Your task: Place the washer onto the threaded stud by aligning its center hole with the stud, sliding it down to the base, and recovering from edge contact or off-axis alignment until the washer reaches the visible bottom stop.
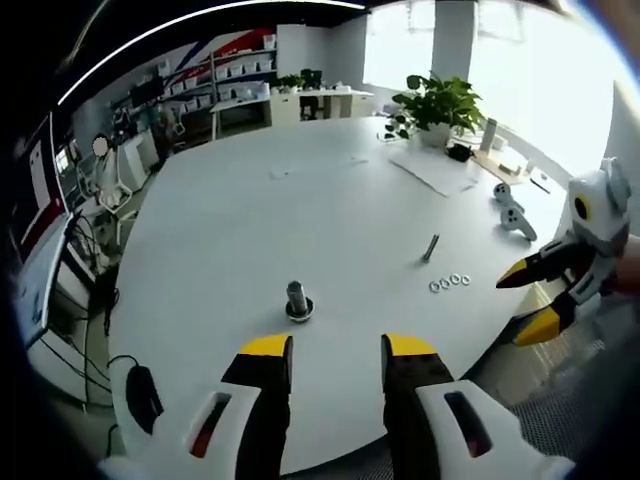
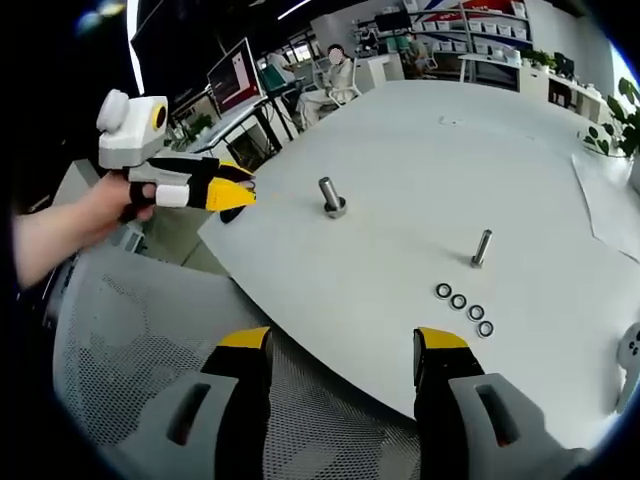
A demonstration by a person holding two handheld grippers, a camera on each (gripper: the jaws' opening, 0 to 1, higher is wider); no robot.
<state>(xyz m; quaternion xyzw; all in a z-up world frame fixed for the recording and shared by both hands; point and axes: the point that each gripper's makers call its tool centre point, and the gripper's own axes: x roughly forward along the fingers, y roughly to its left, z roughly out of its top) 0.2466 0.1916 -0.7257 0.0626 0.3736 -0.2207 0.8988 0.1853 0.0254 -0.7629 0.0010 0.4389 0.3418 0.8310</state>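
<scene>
In the left gripper view the left gripper [image 1: 337,352] rises from the bottom centre, jaws parted wide with nothing between them, held just short of the near edge of the white table [image 1: 300,230]. The stud [image 1: 298,299] stands upright just above and slightly left of the gap between the jaws. The washers [image 1: 450,282], a short row of four, lie flat at centre right, beside a loose bolt [image 1: 431,247]. At the right edge the right gripper [image 1: 530,300] comes in, jaws apart and empty, off the table's edge. In the right gripper view the right gripper [image 2: 343,348] sits at the bottom over a mesh chair [image 2: 140,330], jaws wide open and empty; the washers [image 2: 464,307] lie up and right of them, the stud [image 2: 331,197] further up at centre. At upper left a hand [image 2: 105,210] holds the left gripper [image 2: 240,195].
</scene>
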